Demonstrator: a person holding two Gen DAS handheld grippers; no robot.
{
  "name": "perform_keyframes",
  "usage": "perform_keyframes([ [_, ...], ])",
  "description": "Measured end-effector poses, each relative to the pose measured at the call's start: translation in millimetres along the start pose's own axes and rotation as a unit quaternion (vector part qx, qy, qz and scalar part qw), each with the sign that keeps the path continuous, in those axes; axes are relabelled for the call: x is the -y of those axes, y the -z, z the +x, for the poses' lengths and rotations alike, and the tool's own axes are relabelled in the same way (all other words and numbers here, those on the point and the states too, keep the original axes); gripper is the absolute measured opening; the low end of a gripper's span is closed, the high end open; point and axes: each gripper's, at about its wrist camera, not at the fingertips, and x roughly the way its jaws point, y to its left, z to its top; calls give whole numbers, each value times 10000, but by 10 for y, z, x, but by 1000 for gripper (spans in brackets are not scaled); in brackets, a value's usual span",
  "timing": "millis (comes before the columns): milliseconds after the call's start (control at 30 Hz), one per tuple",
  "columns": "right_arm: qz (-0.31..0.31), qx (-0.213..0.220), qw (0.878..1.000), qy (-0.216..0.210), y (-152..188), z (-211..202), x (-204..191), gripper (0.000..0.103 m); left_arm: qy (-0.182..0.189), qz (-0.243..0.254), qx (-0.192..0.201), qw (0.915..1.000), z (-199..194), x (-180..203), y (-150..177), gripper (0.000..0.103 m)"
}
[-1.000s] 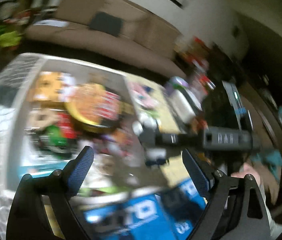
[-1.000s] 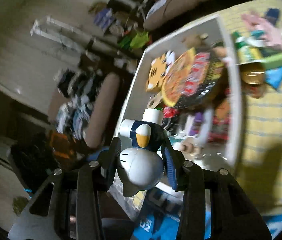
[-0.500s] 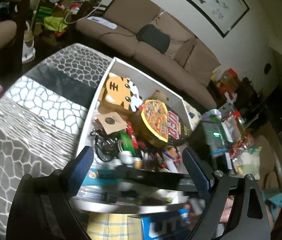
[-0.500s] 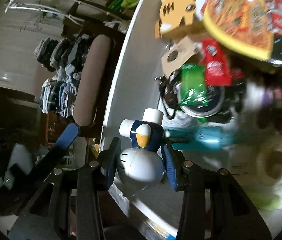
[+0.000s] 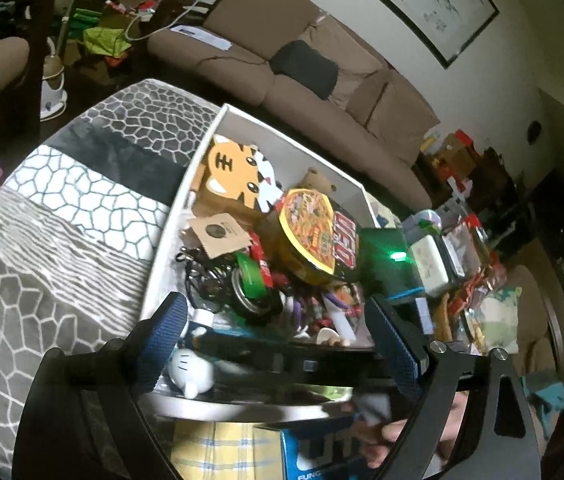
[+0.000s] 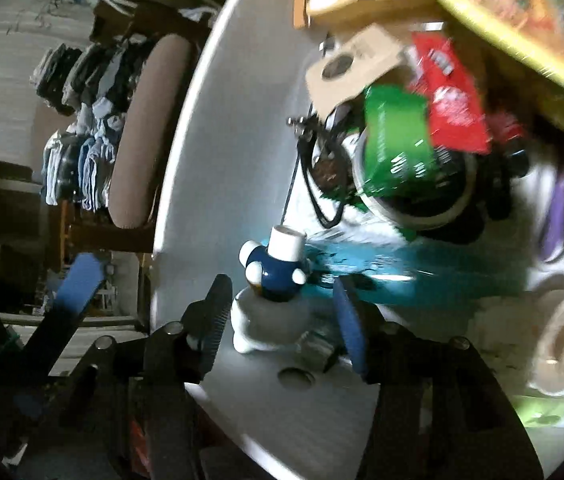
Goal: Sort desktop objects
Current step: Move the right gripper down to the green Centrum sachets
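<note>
A white and navy duck figurine [image 6: 271, 292] lies in the near corner of the white box [image 6: 217, 152]. My right gripper [image 6: 282, 320] is open around it, fingers apart on either side, no longer touching it. The figurine also shows in the left wrist view [image 5: 191, 368], under the right gripper's black body [image 5: 282, 356]. My left gripper [image 5: 277, 344] is open and empty, held just in front of the box [image 5: 161, 240]. The box holds a tiger-face box [image 5: 233, 176], a noodle bowl [image 5: 310, 236], a green packet [image 6: 396, 140] and black cables [image 5: 201, 276].
A grey patterned blanket [image 5: 61, 220] lies left of the box. A blue carton [image 5: 318, 448] and yellow checked cloth [image 5: 209, 448] are at the near edge. A brown sofa [image 5: 302, 64] stands behind. Cluttered items [image 5: 442, 248] lie right of the box.
My right gripper lowered the duck figurine into the box's near corner and opened, letting it go. The left gripper stayed open and shifted only slightly.
</note>
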Motion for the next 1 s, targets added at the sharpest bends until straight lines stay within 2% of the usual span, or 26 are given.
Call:
perform_keyframes([
  [233,-399,584,9970,317,278,-809,3,52,88,366,-185,9991,154,271,81,94],
  [333,-415,853,9946,423,460,-1211,120,57,57,655,-250,9975,235,470,139,99],
  [467,-334,1222,9901,611,651,-1704,325,57,145,967,-324,9947,356,734,236,103],
  [533,-229,1432,9868,722,730,-1945,453,59,245,1071,-436,9930,455,896,285,103],
  [667,32,1785,9803,844,921,-2408,877,71,329,1275,-674,9890,670,1233,393,103],
  [700,122,1873,9788,823,955,-2492,983,72,345,1313,-732,9880,724,1317,414,103],
  [833,395,2110,9727,885,1060,-2744,1374,85,370,1525,-1034,9822,1006,1701,500,103],
  [1000,598,2403,9644,930,1176,-3039,1772,86,327,1949,-1222,9726,1232,2164,609,103],
])
